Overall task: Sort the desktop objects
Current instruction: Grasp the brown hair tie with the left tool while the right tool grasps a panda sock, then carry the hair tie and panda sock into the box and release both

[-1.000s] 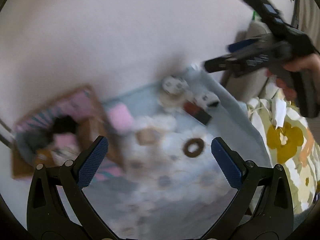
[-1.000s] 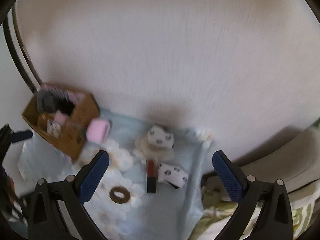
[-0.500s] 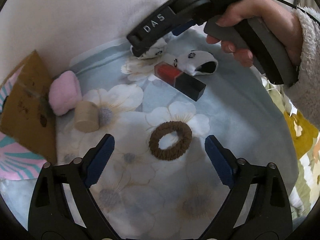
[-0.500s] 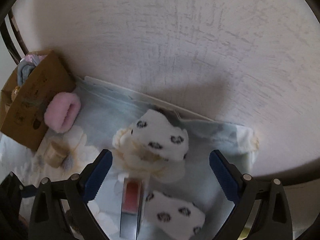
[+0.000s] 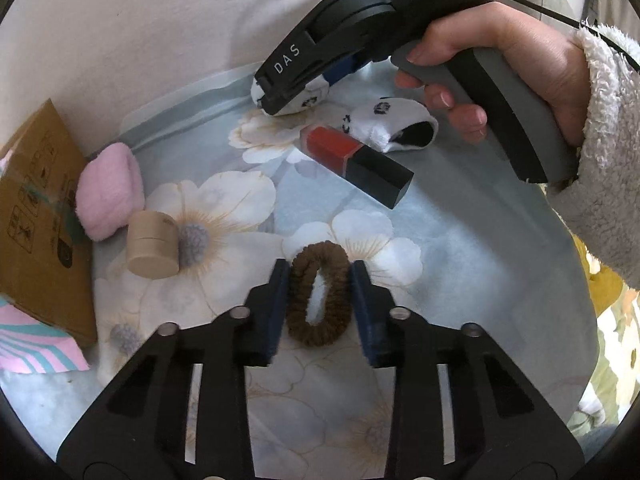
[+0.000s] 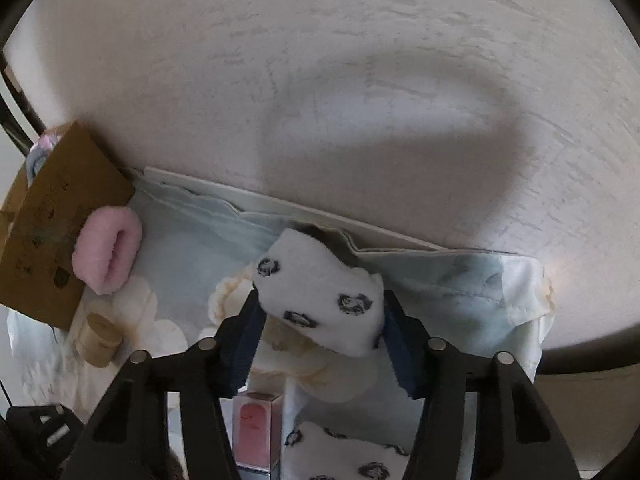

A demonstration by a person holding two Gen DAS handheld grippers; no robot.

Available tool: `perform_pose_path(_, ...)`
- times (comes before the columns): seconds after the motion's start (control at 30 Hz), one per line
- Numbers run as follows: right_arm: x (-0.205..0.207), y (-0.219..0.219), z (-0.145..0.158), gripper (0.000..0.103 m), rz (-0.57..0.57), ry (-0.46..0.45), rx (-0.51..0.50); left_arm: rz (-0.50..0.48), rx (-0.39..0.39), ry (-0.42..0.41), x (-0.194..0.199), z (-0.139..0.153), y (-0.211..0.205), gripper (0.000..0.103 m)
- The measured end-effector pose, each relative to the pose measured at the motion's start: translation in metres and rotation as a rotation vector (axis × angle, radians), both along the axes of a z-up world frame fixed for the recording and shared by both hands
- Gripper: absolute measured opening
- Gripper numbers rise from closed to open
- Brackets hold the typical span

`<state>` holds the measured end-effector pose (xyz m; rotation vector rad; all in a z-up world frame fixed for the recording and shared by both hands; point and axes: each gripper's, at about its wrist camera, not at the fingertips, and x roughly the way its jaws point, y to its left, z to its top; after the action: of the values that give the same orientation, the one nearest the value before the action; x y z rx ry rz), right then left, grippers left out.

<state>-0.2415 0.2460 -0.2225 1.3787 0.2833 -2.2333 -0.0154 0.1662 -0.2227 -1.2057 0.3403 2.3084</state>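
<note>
Pick-up step: left hand-held gripper point(image 5: 319, 304) has just closed on the scrunchie point(image 5: 319, 293); right hand-held gripper point(image 6: 320, 334) has just closed on a sock point(image 6: 320, 296). Next: lift both, carry to the box point(image 5: 38, 216).

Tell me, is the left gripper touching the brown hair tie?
Touching. The left wrist view shows the left gripper's blue pads pressed against both sides of the brown hair tie.

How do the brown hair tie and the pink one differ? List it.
The brown hair tie is thin and lies flat, squeezed between the left gripper pads. The pink hair tie is thick and fluffy, free of any gripper, leaning against the cardboard box. Both are soft fabric rings on the floral cloth.
</note>
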Motion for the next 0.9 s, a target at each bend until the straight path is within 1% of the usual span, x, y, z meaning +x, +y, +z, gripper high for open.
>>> perform_pose_path(0.03,0.001,0.001,0.001,0.047,-0.003,0.004,-0.004,-0.003,-0.002,0.000,0.001,0.000,0.000,0.022)
perform_pose_path(0.13,0.006,0.005,0.005,0.041,-0.006,0.010,-0.018,-0.006,-0.006,0.002,0.003,0.006,-0.003,0.021)
perform_pose_path(0.27,0.015,0.011,0.011,0.041,-0.014,0.002,-0.027,-0.013,-0.017,0.020,0.004,0.027,-0.014,0.021)
perform_pose_path(0.43,0.028,0.021,0.029,0.041,-0.038,-0.011,-0.050,-0.031,-0.029,0.011,0.010,0.054,-0.016,0.020)
perform_pose_path(0.57,0.042,0.029,0.055,0.041,-0.047,-0.004,-0.052,-0.022,-0.017,-0.012,0.010,0.079,-0.020,0.020)
perform_pose_path(0.67,0.052,0.032,0.080,0.041,-0.036,0.005,-0.038,-0.006,-0.042,-0.015,0.000,0.098,-0.022,0.021)
perform_pose_path(0.7,0.057,0.032,0.088,0.041,-0.035,0.007,-0.033,-0.005,-0.050,-0.004,0.002,0.112,-0.027,0.020)
perform_pose_path(0.77,0.068,0.030,0.109,0.041,-0.028,0.004,-0.046,-0.004,-0.065,0.021,0.000,0.130,-0.036,0.020)
perform_pose_path(0.8,0.078,0.033,0.116,0.041,-0.023,0.004,-0.054,-0.002,-0.070,0.041,-0.001,0.145,-0.043,0.020)
perform_pose_path(0.87,0.092,0.031,0.135,0.041,-0.013,0.012,-0.063,0.006,-0.071,0.069,-0.004,0.168,-0.057,0.021)
perform_pose_path(0.9,0.071,0.027,0.140,0.041,-0.007,0.012,-0.067,0.012,-0.068,0.078,-0.009,0.176,-0.062,0.020)
